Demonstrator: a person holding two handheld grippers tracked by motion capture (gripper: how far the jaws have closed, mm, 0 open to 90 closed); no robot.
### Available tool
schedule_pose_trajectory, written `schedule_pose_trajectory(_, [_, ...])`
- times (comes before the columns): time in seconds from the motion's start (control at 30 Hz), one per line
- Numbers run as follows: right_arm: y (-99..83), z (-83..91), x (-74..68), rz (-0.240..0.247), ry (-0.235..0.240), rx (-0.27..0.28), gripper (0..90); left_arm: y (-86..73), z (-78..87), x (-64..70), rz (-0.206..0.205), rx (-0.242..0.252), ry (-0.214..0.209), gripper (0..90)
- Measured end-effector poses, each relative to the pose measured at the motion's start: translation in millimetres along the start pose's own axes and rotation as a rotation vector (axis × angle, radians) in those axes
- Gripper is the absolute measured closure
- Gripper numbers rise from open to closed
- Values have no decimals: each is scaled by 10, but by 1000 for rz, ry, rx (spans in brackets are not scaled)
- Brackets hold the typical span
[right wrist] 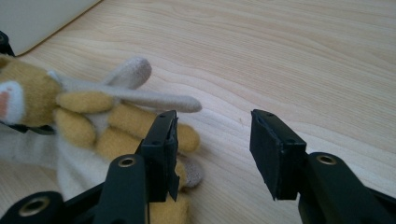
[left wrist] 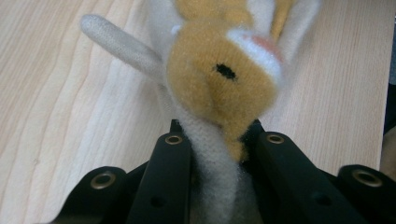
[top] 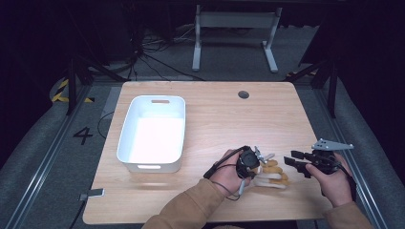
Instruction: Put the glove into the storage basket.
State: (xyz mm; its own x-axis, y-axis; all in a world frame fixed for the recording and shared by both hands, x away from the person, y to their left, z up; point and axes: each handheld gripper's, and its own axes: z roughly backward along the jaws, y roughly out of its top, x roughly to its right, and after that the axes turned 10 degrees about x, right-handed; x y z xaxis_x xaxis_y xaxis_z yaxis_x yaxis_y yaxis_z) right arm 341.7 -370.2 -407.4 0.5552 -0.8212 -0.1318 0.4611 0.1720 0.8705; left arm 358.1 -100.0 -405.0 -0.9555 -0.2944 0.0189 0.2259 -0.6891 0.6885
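Plush toy (top: 272,174) is lying at the near edge of the tabletop (top: 215,114), between the two hands. The left hand-held gripper (top: 253,167) is clamping its jaws on the toy's white part, just below the tan head, as the left gripper view shows. The right hand-held gripper (top: 292,160) is hovering just beside the toy with jaws spread wide and nothing between them. Judging by this, the grasp is being secured. Next would likely be lifting the toy and carrying it left and farther away to the white bin (top: 152,133), which is standing well apart.
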Motion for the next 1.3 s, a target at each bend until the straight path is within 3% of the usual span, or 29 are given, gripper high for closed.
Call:
schedule_pose_trajectory(0.33, [47, -90, 9, -1, 16, 0, 522, -12, 347, -106, 36, 50, 54, 809])
schedule_pose_trajectory(0.9, [70, -290, -5, 3, 48, -35, 515, -236, 1069, -471, 194, 131, 196, 808])
schedule_pose_trajectory(1.3, [37, -312, -19, -1, 52, -51, 513, -343, 1493, -673, 263, 182, 262, 807])
